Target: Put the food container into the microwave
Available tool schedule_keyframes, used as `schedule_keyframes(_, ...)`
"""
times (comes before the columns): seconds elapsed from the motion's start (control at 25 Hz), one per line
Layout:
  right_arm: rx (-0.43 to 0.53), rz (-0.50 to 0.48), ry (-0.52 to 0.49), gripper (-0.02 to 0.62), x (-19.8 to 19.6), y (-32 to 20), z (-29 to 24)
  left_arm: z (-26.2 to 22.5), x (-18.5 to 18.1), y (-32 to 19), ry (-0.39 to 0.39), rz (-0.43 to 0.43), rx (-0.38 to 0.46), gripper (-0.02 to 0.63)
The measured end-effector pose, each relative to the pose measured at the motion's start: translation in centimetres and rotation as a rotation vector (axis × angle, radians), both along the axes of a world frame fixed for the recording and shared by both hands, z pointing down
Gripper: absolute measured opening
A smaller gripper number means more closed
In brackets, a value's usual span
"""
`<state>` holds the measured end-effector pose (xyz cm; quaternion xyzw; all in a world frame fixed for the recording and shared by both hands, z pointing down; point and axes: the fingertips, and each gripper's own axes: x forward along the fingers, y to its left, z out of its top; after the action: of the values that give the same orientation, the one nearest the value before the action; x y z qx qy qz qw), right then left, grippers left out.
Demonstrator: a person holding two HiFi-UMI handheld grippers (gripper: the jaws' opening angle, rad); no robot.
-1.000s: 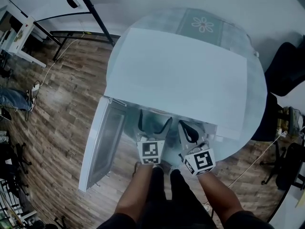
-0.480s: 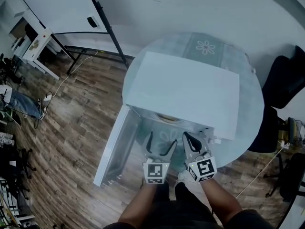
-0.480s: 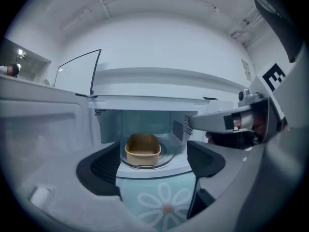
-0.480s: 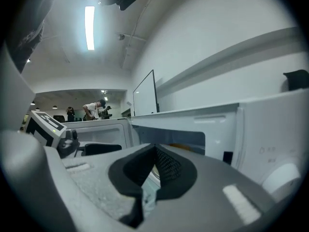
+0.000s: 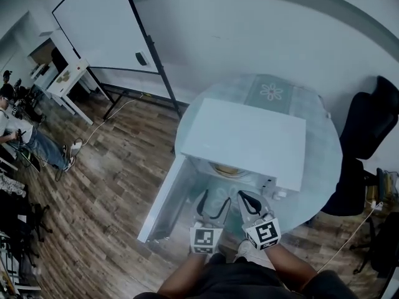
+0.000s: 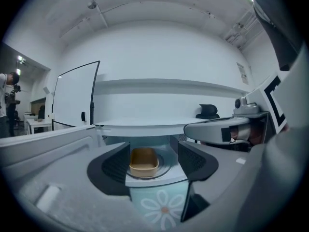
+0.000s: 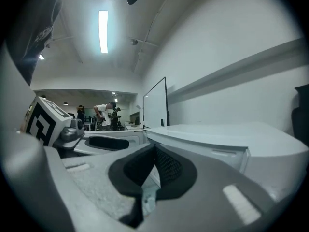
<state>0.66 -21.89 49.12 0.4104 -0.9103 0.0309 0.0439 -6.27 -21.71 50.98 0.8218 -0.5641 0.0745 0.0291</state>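
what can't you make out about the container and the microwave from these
- Contents of the food container: the left gripper view sees it side-on, so its own wall hides the inside. In the head view the microwave roof covers most of it.
- Microwave control settings: the head view looks down on the top, and they are too small to read.
- Door face: seen edge-on in the head view.

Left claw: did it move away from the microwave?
Yes. The left claw pulled back, away from the microwave opening it nearly touched before.
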Motion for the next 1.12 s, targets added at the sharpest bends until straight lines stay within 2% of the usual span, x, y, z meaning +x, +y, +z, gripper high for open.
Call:
schedule_keyframes(0.32, 0.044, -0.013, -0.019, -0.003, -0.2, 1.6, -3.1, -3.3, -0.4, 1.6, -0.005, -0.012, 0.043, 0.194)
schedule_keyframes(0.48, 0.065, -0.026, -0.027, -0.003, -0.9, 1.4, -4.1, -4.2, -0.6, 1.7, -0.015, -0.022, 0.059, 0.081)
schedule_keyframes(0.68, 0.096, -0.040, -0.030, -0.003, -1.7, 1.1, -5.6, -5.4, -0.9, 1.8, -0.012, -0.015, 0.089, 0.005)
schedule_keyframes(0.88, 0.121, -0.040, -0.050, -0.003, -1.9, 1.4, -6.9, -6.3, -1.6, 1.9, 0.004, -0.007, 0.104, 0.005)
schedule_keyframes(1.12, 0.146, -0.084, -0.097, -0.003, -2.5, 1.7, -8.2, -6.4, -2.5, 1.8, 0.019, -0.023, 0.092, 0.005)
